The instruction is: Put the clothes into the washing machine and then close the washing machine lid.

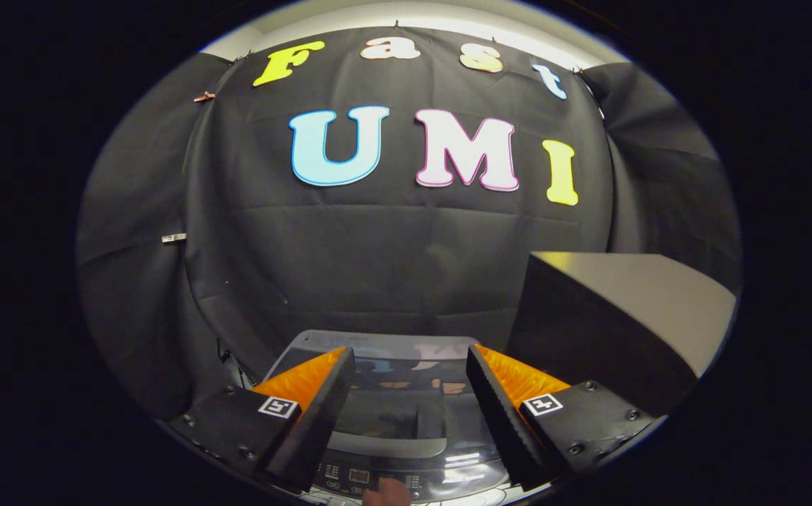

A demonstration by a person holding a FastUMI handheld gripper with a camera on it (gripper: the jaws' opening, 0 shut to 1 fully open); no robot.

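- Gripper (409,393) hangs above the washing machine (406,422), its fingers spread wide apart with nothing held between them.
- The washing machine sits directly below and just ahead of the fingers, seen from above through the gap between them.
- Its lid (395,400) looks shut: a dark, glossy, see-through panel lying flat, reflecting the booth above it. Whether it is fully seated I cannot tell.
- The machine's long axis runs straight ahead, along the line of the fingers; the back edge of the lid points at the black cloth wall (378,267), and the control panel (378,479) sits at the near end.
- The panel shows small buttons and a little display, too small to make out.
- A fingertip (386,495) comes up at the near edge and touches the panel; the rest of that hand is cut off.
- Both flanks of the machine are hidden behind the fingers, so its full outline is not visible.
- Clothes: through the lid it is all reflections, and I cannot tell what lies inside the drum.
- To the right, just beyond the right finger, stands a dark box (617,330) with a lighter top face, its far side cut off.
- The black cloth wall closes off everything beyond the machine.
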